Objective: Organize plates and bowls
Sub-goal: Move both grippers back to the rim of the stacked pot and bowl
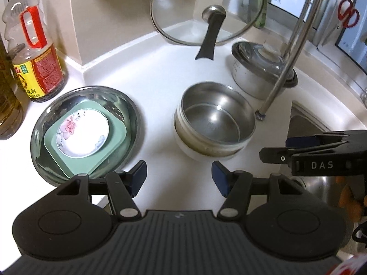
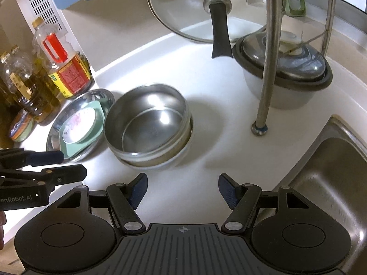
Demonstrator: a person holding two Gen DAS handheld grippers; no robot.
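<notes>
On the white worktop (image 1: 160, 73) two piles already stand. To the left, a wide steel plate (image 1: 128, 105) carries a green square dish (image 1: 114, 146), and a small flowered saucer (image 1: 82, 135) lies in that. Just beside it, to the right, a steel bowl (image 1: 215, 114) sits nested in a white bowl (image 1: 183, 144), of which only the lower rim shows; there may be a third bowl between them, but the view is too poor to be sure.

The left gripper (image 1: 179, 176) hangs over bare worktop in front of both piles, its jaws wide apart and holding nothing. The right gripper (image 2: 182, 189) is likewise spread wide and empty, near the sink (image 2: 321, 171).

The steel bowl should be light, stiff and rather slippery, so the thin rim is probably the place to pinch, one finger inside and one outside. The white bowl looks ceramic, heavier and breakable; it wants a firm hold on its rim and a gentle setting down. The saucer lies low in the green dish and would be awkward to get under.
</notes>
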